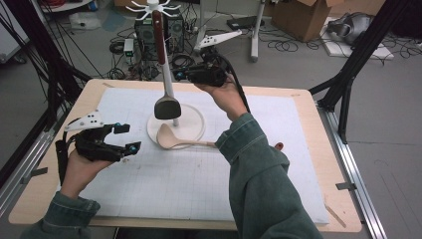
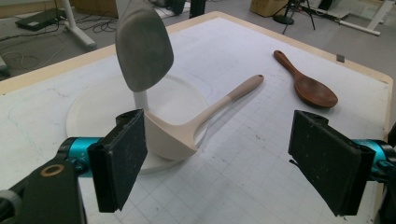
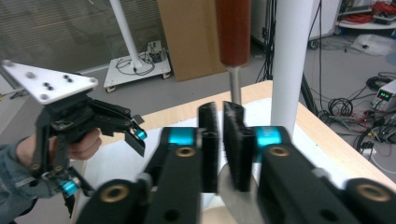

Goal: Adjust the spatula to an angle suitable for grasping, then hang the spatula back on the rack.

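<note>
Spatula [image 3: 232, 32] top cropped (handle only)

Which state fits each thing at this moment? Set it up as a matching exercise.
Things:
1 spatula
2 ladle
3 brown spoon
4 left gripper

States:
A jaws open, nothing between them
B hanging on the stand
C flat on the mat, apart from the stand
D bowl resting on the stand's base

Pairs: 1-B, 2-D, 3-C, 4-A

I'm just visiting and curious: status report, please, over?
Left gripper open, empty. Right gripper shut beside the hanging spatula. Beige ladle lies against the stand base. Nothing blocking.
</note>
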### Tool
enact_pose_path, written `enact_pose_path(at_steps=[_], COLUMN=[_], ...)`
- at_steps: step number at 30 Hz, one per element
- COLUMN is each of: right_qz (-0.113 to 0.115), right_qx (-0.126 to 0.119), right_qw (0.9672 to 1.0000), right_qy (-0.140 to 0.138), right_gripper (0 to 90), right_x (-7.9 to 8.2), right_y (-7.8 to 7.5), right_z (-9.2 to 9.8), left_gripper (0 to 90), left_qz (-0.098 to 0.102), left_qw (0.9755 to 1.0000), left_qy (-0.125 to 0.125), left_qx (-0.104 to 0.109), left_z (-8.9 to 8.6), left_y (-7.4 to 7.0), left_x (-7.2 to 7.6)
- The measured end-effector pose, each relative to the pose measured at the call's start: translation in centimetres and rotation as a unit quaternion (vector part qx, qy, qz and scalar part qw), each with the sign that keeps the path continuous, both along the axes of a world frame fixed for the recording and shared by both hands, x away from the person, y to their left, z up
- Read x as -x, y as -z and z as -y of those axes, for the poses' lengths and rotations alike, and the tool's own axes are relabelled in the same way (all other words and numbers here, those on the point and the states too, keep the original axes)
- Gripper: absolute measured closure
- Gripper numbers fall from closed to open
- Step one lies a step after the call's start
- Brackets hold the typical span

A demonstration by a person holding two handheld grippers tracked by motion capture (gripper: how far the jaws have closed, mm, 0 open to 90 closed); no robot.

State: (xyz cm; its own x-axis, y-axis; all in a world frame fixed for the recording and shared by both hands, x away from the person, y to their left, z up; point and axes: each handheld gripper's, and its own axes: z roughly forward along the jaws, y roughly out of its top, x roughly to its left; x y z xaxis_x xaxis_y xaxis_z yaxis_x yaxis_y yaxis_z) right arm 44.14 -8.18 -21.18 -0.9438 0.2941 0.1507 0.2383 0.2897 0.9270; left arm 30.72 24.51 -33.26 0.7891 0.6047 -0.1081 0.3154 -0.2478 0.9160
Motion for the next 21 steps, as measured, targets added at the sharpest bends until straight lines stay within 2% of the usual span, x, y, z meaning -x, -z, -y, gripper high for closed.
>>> enact_pose_path(at_steps=[5, 6, 7, 13, 15, 21], right_qz=[0.006, 0.013, 0.013, 0.032, 0.033, 0.045], right_qx=[0.007, 0.005, 0.005, -0.017, -0.032, -0.042], right_qw=[1.0, 0.9999, 0.9999, 0.9993, 0.9989, 0.9981], right_qy=[0.003, 0.006, 0.006, 0.013, 0.015, 0.013], right_gripper=[89.8, 89.9, 89.9, 89.9, 89.8, 89.9], right_x=[0.3, 0.4, 0.4, 0.2, 0.0, -0.1], right_y=[-2.0, -3.1, -3.1, -6.6, -7.5, -8.9], right_z=[1.0, 1.3, 1.3, 1.9, 1.8, 0.6], left_gripper=[19.9, 19.9, 19.9, 19.9, 19.9, 19.9], left_qz=[0.001, 0.001, 0.002, 0.002, 0.002, 0.003], left_qw=[1.0, 1.0, 1.0, 1.0, 1.0, 1.0], left_qy=[0.001, 0.0, -0.001, -0.001, -0.001, -0.002], left_qx=[0.001, 0.0, 0.001, 0.002, 0.003, 0.003], left_z=[0.0, -0.1, -0.1, -0.2, -0.2, -0.3], left_y=[-0.1, -0.1, -0.2, -0.2, -0.3, -0.3], left_x=[0.1, 0.1, 0.1, 0.1, 0.1, 0.1])
